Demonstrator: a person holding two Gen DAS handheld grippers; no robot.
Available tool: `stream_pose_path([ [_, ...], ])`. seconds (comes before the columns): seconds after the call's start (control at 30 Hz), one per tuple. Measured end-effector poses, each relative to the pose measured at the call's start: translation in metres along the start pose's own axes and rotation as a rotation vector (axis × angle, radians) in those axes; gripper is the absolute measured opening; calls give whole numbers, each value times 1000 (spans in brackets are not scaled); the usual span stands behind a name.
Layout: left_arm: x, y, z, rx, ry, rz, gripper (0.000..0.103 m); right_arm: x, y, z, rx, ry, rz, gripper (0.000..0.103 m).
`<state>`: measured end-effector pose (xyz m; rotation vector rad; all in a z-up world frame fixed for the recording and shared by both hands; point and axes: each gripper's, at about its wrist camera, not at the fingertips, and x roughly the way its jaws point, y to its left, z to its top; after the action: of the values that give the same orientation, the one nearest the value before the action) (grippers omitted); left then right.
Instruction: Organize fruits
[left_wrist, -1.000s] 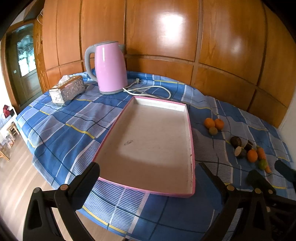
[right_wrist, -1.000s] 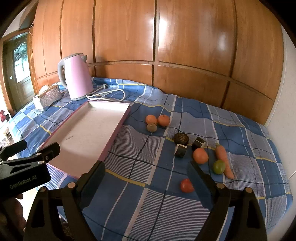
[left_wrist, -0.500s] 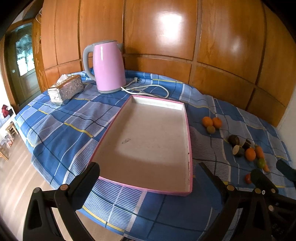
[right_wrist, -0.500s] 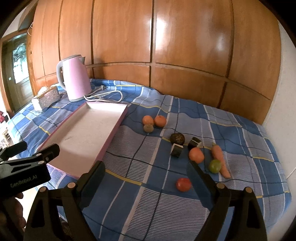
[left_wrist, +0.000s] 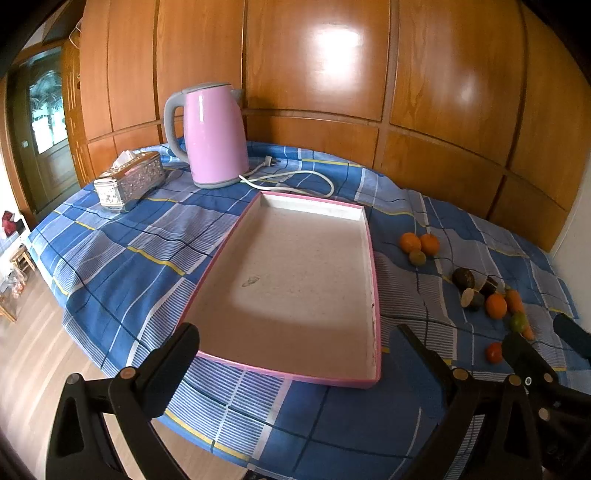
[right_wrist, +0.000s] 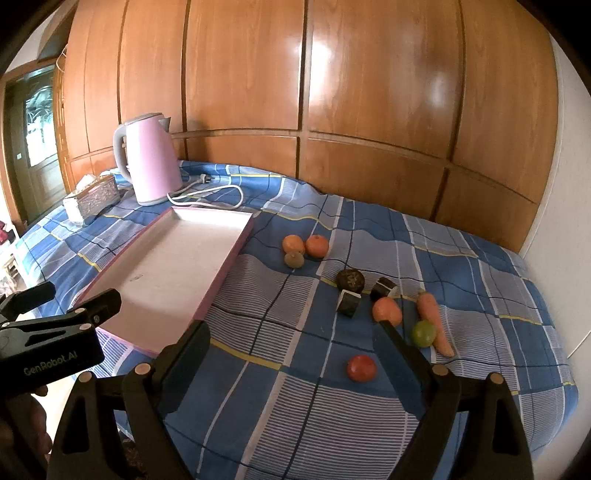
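An empty pink-rimmed tray (left_wrist: 373, 280) (right_wrist: 229, 262) lies on the blue checked cloth. Right of it lie two oranges (right_wrist: 306, 245), a small greenish fruit (right_wrist: 294, 260), a dark round fruit (right_wrist: 350, 279) with two cut dark pieces (right_wrist: 348, 302), another orange (right_wrist: 386, 311), a carrot (right_wrist: 434, 325), a green fruit (right_wrist: 423, 333) and a red tomato (right_wrist: 361, 367). My left gripper (left_wrist: 295, 354) is open and empty at the tray's near edge. My right gripper (right_wrist: 291, 350) is open and empty, above the cloth near the tomato.
A pink kettle (left_wrist: 214, 136) with a white cord (left_wrist: 295, 177) stands behind the tray. A silver tissue box (left_wrist: 129, 181) sits at the back left. Wooden wall panels (right_wrist: 332, 110) run behind the table. The table's front edge drops to the floor (left_wrist: 29, 350).
Both grippers have drawn back and risen slightly, so the tray and fruits look a little smaller and farther. Nothing on the table has moved.
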<state>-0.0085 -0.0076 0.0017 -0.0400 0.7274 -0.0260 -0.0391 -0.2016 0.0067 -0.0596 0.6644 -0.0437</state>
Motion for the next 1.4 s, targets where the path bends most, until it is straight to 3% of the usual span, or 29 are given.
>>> stream_pose_path([
  [0.93, 13, -14, 1, 31, 42, -9, 103, 15, -14, -1, 35, 23, 25, 91],
  [1.13, 20, -30, 8, 79, 76, -130, 103, 20, -40, 1, 70, 37, -1, 91],
  [1.4, 32, -82, 8, 246, 127, -329, 103, 33, -127, -23, 209, 152, -114, 86],
])
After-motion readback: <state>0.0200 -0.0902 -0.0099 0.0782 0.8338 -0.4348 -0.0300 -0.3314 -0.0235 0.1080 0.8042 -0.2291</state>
